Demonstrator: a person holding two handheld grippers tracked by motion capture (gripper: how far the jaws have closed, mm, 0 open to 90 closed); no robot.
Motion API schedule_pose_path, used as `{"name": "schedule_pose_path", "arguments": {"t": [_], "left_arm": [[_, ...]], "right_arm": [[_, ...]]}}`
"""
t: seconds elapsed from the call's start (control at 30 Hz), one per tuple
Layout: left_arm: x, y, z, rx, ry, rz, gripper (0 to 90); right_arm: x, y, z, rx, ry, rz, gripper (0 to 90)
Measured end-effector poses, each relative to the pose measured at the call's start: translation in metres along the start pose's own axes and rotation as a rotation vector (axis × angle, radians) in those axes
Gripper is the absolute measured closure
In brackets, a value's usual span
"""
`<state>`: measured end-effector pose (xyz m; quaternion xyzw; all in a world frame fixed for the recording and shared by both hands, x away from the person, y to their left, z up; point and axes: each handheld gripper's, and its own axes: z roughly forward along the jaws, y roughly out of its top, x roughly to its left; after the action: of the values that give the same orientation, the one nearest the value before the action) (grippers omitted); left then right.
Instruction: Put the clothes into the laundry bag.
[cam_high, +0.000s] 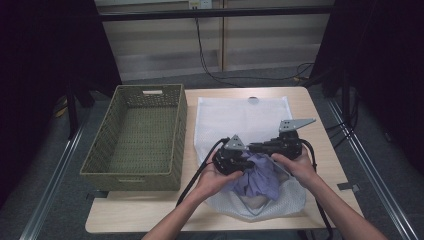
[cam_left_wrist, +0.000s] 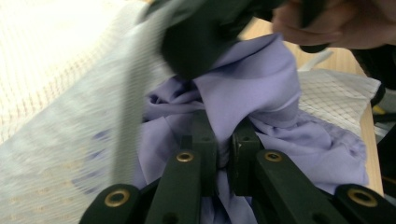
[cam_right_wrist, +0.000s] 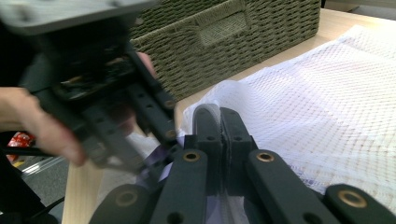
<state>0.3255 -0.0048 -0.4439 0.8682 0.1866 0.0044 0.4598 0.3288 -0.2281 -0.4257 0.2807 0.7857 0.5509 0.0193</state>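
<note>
A lavender garment (cam_high: 261, 175) is seen being worked into a white mesh laundry bag (cam_high: 240, 117) laid flat on the counter (cam_high: 320, 150), just beside a woven basket (cam_high: 135, 135). The cloth is judged light, soft and limp, likely to slip and bunch, so it is best taken by a gathered fold rather than a loose edge. The mesh is equally flimsy and is best pinched at the rim of its opening. The left tongs (cam_left_wrist: 223, 140) are closed on a fold of the garment; the right tongs (cam_right_wrist: 219, 123) are clamped on the bag's mesh edge. Both hands are held low and close together over the bag's mouth, the 2 tools angled inward.
</note>
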Motion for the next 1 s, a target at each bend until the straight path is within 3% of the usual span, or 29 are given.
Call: {"name": "schedule_pose_path", "arguments": {"t": [0.3,0.53,0.7,1.0], "left_arm": [[0.009,-0.021,0.017,0.081,0.044,-0.004,83.8],[0.008,-0.03,0.029,0.143,0.067,0.023,83.2],[0.009,-0.035,0.033,0.146,0.064,0.023,82.2],[0.009,-0.04,0.033,0.142,0.064,0.027,79.5]], "right_arm": [[0.007,-0.002,-0.003,0.019,-0.002,-0.005,88.5],[0.016,-0.011,-0.008,0.036,0.01,-0.006,88.4],[0.023,-0.023,-0.009,0.077,-0.003,0.007,88.4],[0.027,-0.043,0.003,0.135,0.035,0.008,88.1]]}}
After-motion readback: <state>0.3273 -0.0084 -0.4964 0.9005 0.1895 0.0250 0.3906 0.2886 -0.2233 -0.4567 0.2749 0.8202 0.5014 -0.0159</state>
